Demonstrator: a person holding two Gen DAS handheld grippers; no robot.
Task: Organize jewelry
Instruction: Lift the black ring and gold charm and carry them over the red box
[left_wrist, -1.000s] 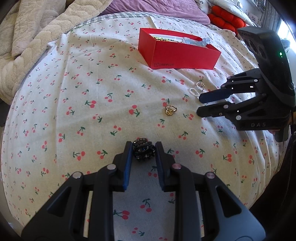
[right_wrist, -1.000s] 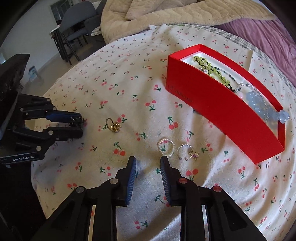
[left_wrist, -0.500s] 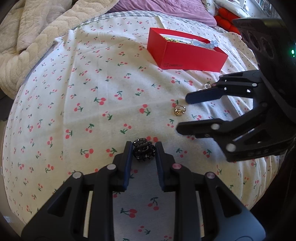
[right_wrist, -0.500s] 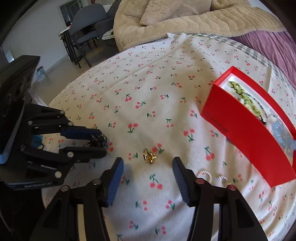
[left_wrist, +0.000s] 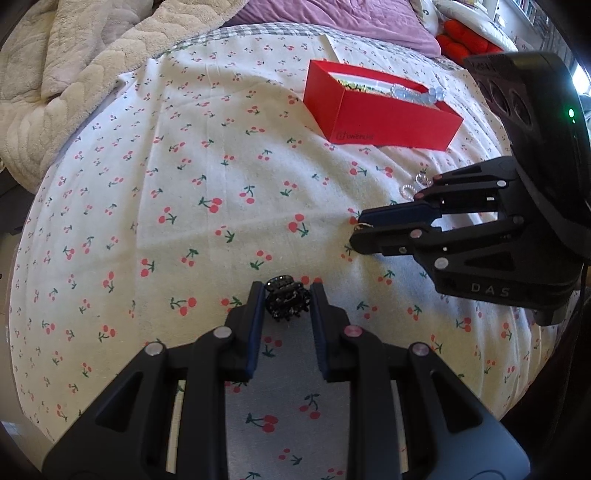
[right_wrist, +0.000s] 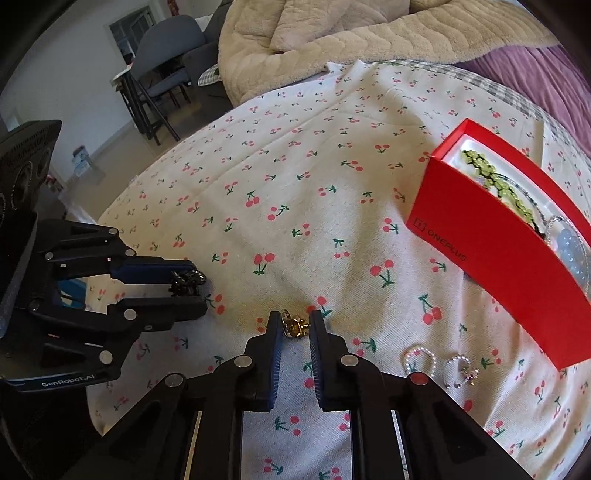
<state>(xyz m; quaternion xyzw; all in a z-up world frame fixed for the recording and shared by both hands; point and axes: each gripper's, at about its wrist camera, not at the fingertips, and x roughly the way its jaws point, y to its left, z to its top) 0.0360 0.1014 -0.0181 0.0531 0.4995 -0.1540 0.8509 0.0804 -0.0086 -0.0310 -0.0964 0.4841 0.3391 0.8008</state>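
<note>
Left hand-held gripper (left_wrist: 286, 301) pinching a small black hair clip (left_wrist: 287, 302) between its blue pads, held low over the cherry-print bedsheet (left_wrist: 207, 177). Same clip visible from the right wrist view too (right_wrist: 187, 281), sitting between the tips. Right hand-held gripper (right_wrist: 294, 326) closed in tight around a little gold ring (right_wrist: 294, 326), both pads right up against it, ring down at sheet level. Can't tell for sure whether lifted or just touching the fabric. From the left wrist view, right hand-held gripper (left_wrist: 360, 230) coming in from the side with only a sliver of gold poking out at the tips.

Red box (right_wrist: 491, 254) well off to the right and further back on the bed, open on top, with a green bead bracelet (right_wrist: 495, 181) and a pale blue bead bracelet (right_wrist: 570, 247) already inside. Box in the left wrist view as well (left_wrist: 388, 120), near the far side of the sheet.

Two more pieces loose on the sheet, near the front wall of the box and just right of the right hand-held gripper: a pearl ring (right_wrist: 420, 360) and a silver ring with a pinkish stone (right_wrist: 461, 371), side by side, not touching each other. Beige fluffy blanket (right_wrist: 369, 40) bunched up at the back, purple cover (right_wrist: 546, 77) beside it. Grey chair (right_wrist: 166, 48) and a dark table past the bed edge.
</note>
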